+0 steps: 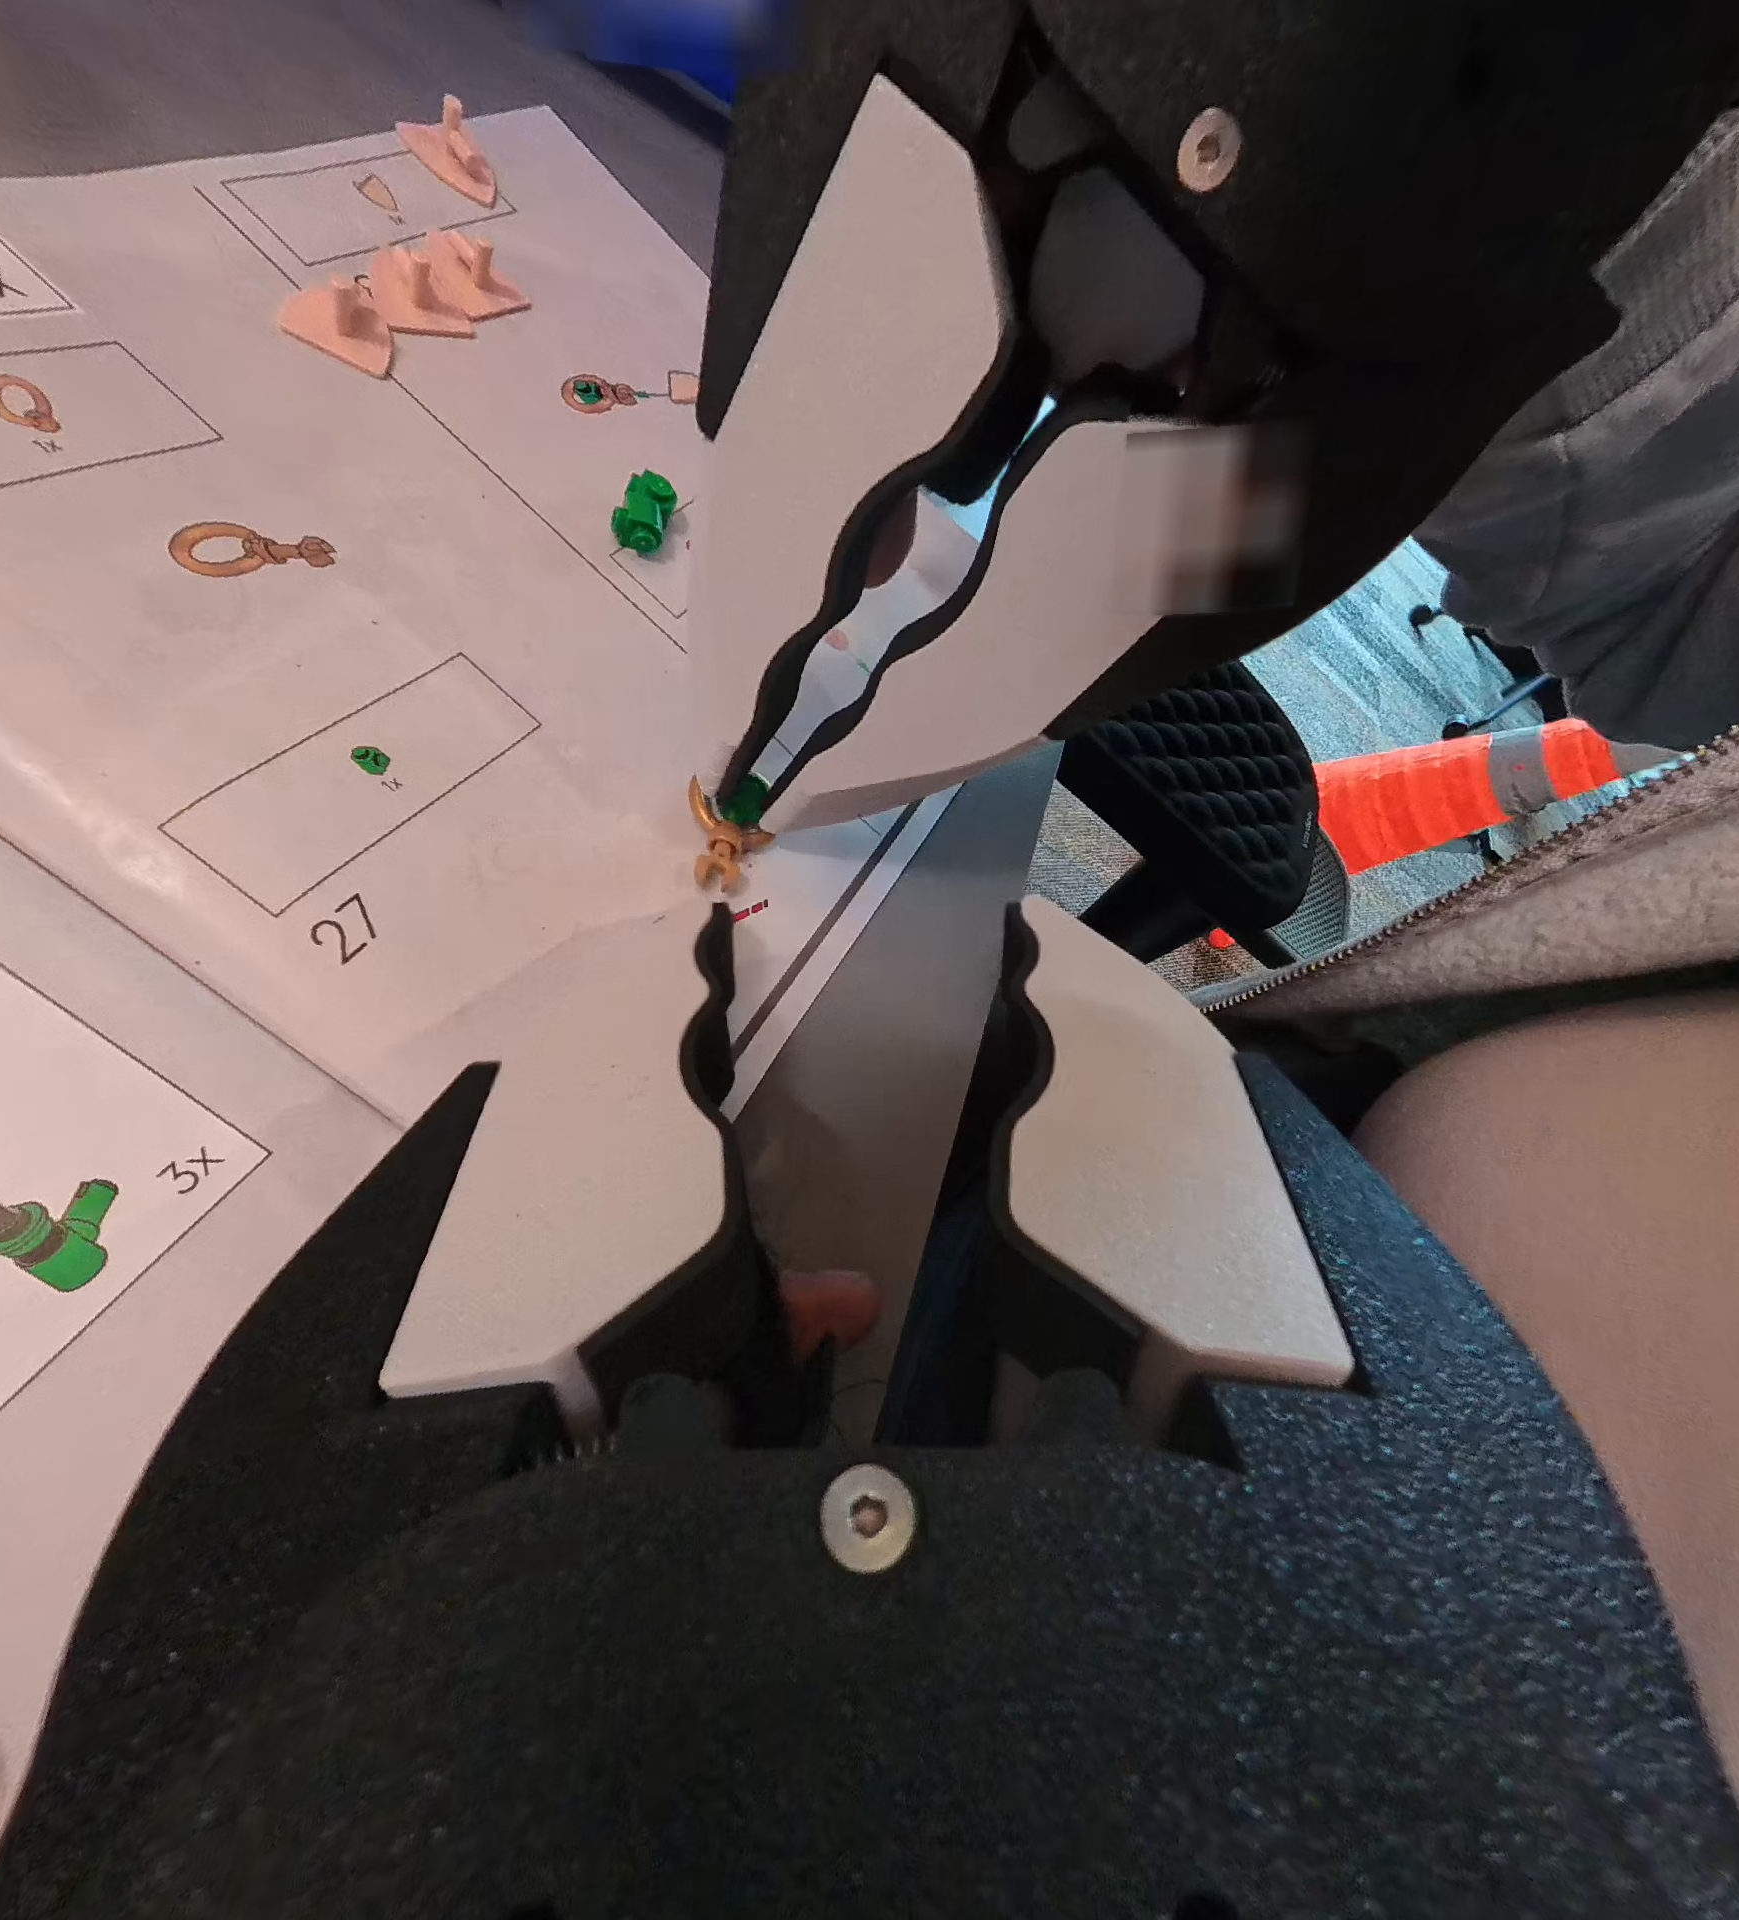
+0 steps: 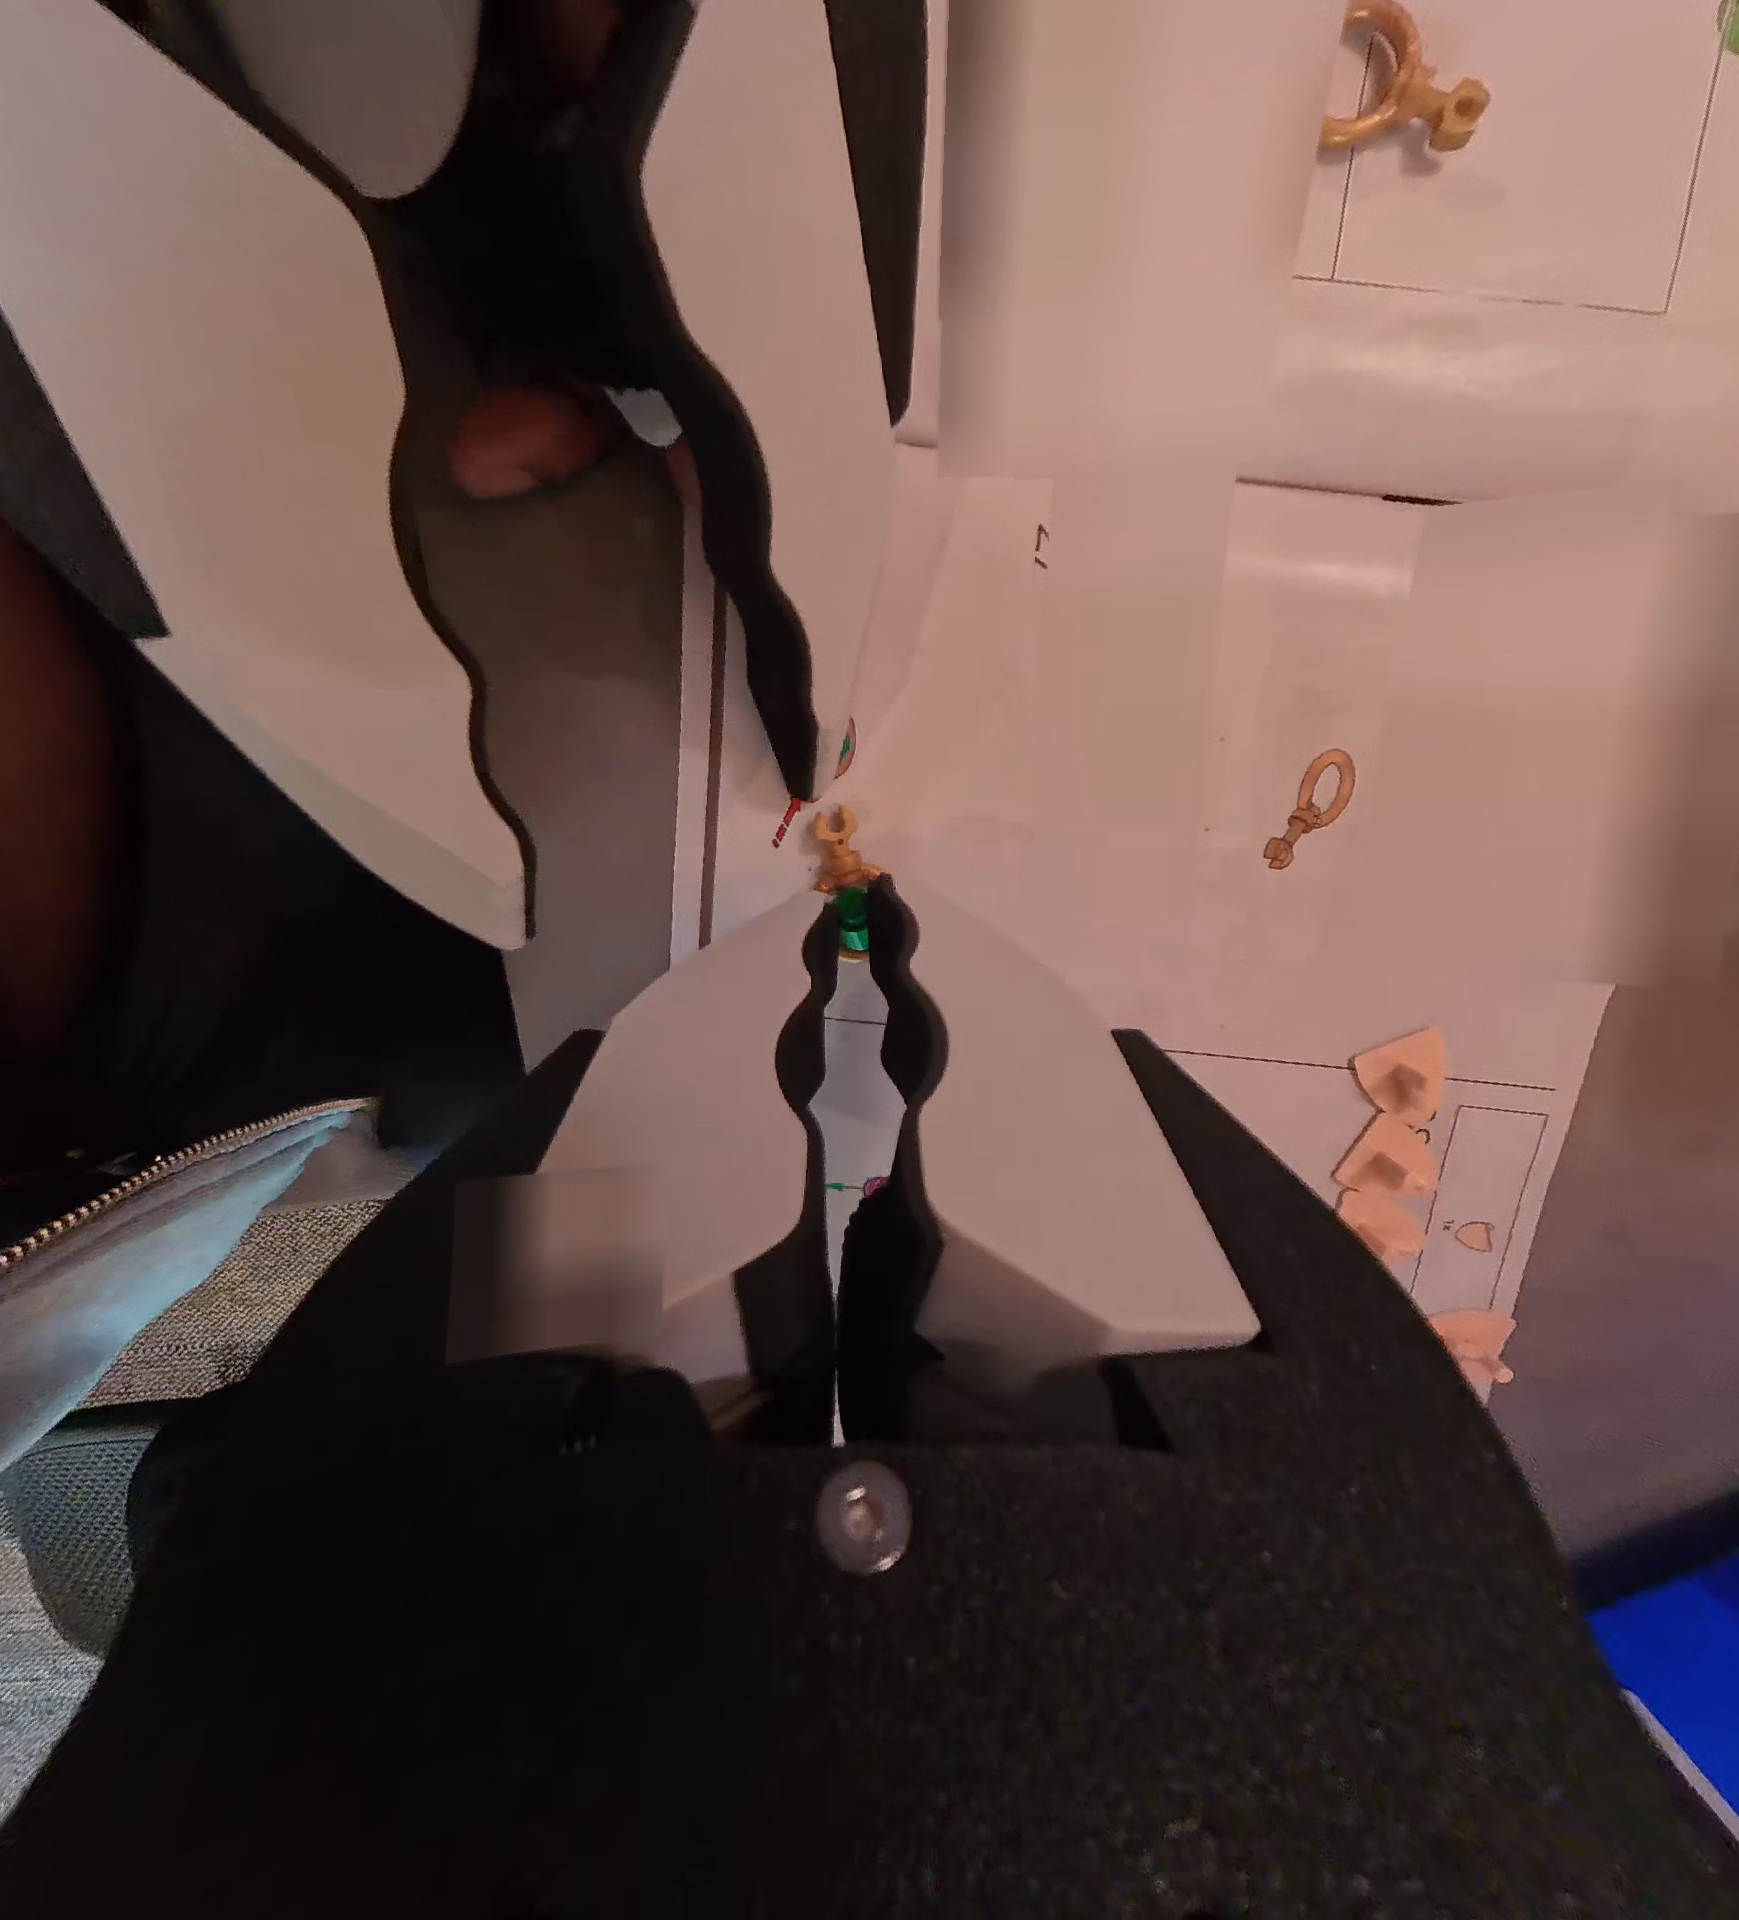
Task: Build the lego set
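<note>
My right gripper (image 2: 852, 906) is shut on a small green stud piece (image 2: 854, 932). A gold ring piece with a clip (image 2: 837, 847) sits on the stud and sticks out past the fingertips. In the left wrist view the right gripper (image 1: 753, 808) comes down from above, holding the green stud (image 1: 740, 800) and gold ring piece (image 1: 721, 850) just over the printed instruction sheet (image 1: 429, 623). My left gripper (image 1: 865, 925) is open and empty, its left fingertip (image 1: 715, 925) just below the gold clip. The left gripper also shows in the right wrist view (image 2: 662, 847), facing the held pieces.
A loose green piece (image 1: 645, 512) lies on the sheet beyond the held pieces. Several pale pink petal pieces (image 1: 408, 291) lie farther back, also seen in the right wrist view (image 2: 1395, 1143). The table edge (image 1: 844, 956) runs under the grippers. A person's jacket (image 1: 1571, 883) and leg (image 1: 1623, 1299) are at the right.
</note>
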The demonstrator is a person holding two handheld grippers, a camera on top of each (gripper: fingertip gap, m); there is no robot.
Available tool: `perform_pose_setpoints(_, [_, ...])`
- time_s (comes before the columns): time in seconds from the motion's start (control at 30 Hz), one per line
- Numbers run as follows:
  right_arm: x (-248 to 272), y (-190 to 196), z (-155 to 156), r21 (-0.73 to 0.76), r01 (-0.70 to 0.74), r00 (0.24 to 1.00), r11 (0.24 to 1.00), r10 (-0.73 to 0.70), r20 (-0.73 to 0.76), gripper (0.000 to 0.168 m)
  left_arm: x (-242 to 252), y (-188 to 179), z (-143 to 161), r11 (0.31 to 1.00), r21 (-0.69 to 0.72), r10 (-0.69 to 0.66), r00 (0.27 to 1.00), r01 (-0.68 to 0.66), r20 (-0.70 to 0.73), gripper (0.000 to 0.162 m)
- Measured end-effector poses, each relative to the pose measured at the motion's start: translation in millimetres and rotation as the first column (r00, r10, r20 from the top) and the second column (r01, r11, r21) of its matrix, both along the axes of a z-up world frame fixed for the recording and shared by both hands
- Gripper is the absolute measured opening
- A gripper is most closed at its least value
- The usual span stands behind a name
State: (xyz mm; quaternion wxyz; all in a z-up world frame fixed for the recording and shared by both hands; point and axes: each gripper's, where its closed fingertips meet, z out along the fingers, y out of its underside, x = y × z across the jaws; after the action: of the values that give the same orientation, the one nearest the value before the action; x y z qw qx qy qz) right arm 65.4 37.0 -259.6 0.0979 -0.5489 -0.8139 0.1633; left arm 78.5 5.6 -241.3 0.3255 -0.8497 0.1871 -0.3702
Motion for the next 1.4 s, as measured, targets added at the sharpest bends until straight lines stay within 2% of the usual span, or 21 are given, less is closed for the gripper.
perform_pose_setpoints(0.27, [0.0, 2.1, 1.3, -0.025, 0.030, 0.997, 0.999, -0.032, -0.067, 0.005, 2.9, -0.8, 0.6, 1.000, -0.008, -0.021, 1.000, 0.021, 0.012, 0.050])
perform_pose_setpoints(0.47, [-3.8, -1.2, 5.0, -0.099, 0.028, 0.990, 0.995, -0.042, -0.134, 0.004, 2.9, -0.7, 0.8, 1.000, -0.013, -0.025, 0.999, 0.025, 0.021, 0.050])
perform_pose_setpoints(0.77, [-0.1, -0.1, 1.3, -0.151, 0.033, 0.986, 0.988, -0.056, -0.156, 0.005, 2.8, -0.5, 0.6, 0.999, -0.016, -0.027, 0.999, 0.028, 0.024, 0.050])
perform_pose_setpoints(0.97, [1.9, 0.8, 1.4, -0.124, 0.020, 0.988, 0.992, -0.039, -0.150, 0.005, 2.8, -0.2, 0.8, 0.999, -0.016, -0.029, 0.999, 0.029, 0.025, 0.050])
perform_pose_setpoints(1.4, [0.3, -0.4, 1.5, -0.150, -0.002, 0.970, 0.989, -0.035, -0.242, 0.007, 3.5, -1.4, 1.0, 0.999, -0.013, -0.036, 0.999, 0.036, 0.023, 0.051])
